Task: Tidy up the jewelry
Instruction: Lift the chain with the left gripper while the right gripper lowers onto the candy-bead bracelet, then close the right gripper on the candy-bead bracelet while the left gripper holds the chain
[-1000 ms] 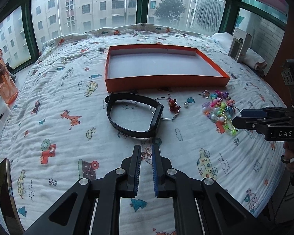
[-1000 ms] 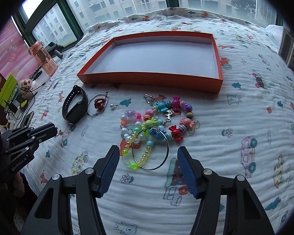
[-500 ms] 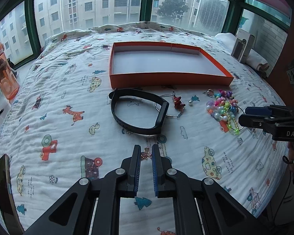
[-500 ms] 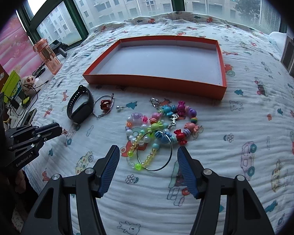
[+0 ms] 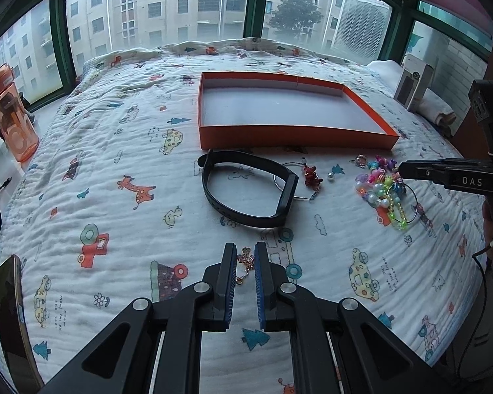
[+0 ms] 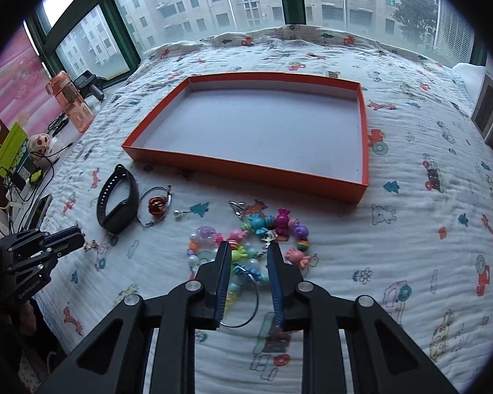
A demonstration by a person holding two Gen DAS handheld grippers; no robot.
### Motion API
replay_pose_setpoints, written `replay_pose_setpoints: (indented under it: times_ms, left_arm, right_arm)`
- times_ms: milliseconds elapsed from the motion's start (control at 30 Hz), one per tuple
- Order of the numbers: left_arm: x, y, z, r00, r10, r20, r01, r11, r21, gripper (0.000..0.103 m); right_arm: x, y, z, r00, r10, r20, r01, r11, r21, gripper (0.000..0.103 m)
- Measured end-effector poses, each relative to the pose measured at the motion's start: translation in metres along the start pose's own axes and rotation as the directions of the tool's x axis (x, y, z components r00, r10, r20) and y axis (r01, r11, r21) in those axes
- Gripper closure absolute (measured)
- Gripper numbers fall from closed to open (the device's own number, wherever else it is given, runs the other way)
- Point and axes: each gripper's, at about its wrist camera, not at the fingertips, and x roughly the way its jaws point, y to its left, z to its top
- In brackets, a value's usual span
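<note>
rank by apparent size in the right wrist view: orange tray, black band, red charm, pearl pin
1. orange tray
2. black band
3. red charm
4. pearl pin

The tray lies farther away yet looks far larger; the other three lie at similar range, so their order holds.

My left gripper and right gripper: black angular linkages, silver screws, blue ribbed pads; white "DAS" lettering at right.

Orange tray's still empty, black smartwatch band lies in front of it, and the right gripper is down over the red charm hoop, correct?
Not quite: the right gripper is over the colourful plastic bead bracelets, as the right wrist view shows. The shallow orange cardboard tray is empty, the black smartwatch band before it.
</note>
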Motion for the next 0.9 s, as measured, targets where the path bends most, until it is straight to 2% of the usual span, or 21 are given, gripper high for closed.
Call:
replay_pose_setpoints:
  times_ms: [267, 467, 667, 733, 900]
  left_arm:
    - [0.005, -0.001, 0.006, 1.000, -0.004, -0.005, 0.004, 1.000, -0.002, 0.092]
    - [0.011, -0.001, 0.013, 1.000, -0.013, -0.013, 0.013, 1.000, -0.013, 0.092]
    - [0.015, -0.001, 0.017, 1.000, -0.005, -0.018, 0.005, 1.000, -0.008, 0.092]
    - [0.017, -0.002, 0.018, 1.000, -0.004, -0.023, 0.004, 1.000, -0.009, 0.092]
    - [0.022, -0.004, 0.017, 0.999, -0.006, -0.036, 0.006, 1.000, -0.009, 0.092]
  right_arm:
    - [0.011, -0.019, 0.004, 0.998, -0.065, -0.019, 0.064, 0.998, -0.006, 0.082]
    - [0.022, -0.027, 0.011, 0.999, -0.033, -0.038, 0.033, 0.999, -0.007, 0.082]
    - [0.010, -0.035, 0.012, 1.000, -0.001, 0.023, 0.000, 0.999, 0.040, 0.082]
    - [0.009, -0.036, 0.014, 0.999, -0.002, 0.040, 0.000, 0.999, 0.048, 0.088]
    - [0.021, -0.031, 0.014, 1.000, -0.002, 0.016, 0.001, 1.000, 0.024, 0.089]
